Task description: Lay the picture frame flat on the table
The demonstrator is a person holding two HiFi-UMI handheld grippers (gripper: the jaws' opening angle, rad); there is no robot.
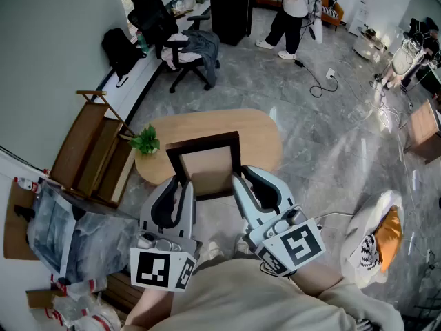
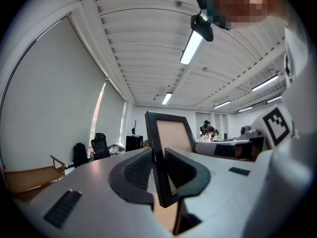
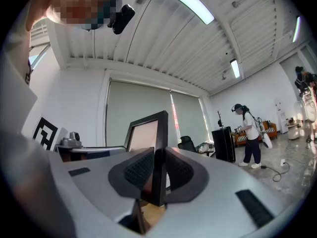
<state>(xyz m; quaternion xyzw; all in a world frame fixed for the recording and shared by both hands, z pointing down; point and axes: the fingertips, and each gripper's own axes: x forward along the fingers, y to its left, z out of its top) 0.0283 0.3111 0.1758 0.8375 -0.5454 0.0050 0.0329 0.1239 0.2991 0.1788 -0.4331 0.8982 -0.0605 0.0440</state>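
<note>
Item: left gripper – jaws clenched on the left edge of the picture frame, its dark moulding pinched between the pads in the left gripper view.

Item: right gripper – likewise clamped on the frame's right edge.

Item: picture frame – dark border, plain tan panel, held between both grippers, seemingly upright. From the head view it hangs over the near edge of the table and appears clear of the top.

Status: frame grasped and carried; laying flat not yet done. Remaining, by judgement: tip it level, lower it onto bare tabletop, release both sides.

Beyond: small green plant at the table's left end; office chair and a standing person well apart.

Markings: square black-and-white markers on the gripper cubes only; no brand or readable writing.
</note>
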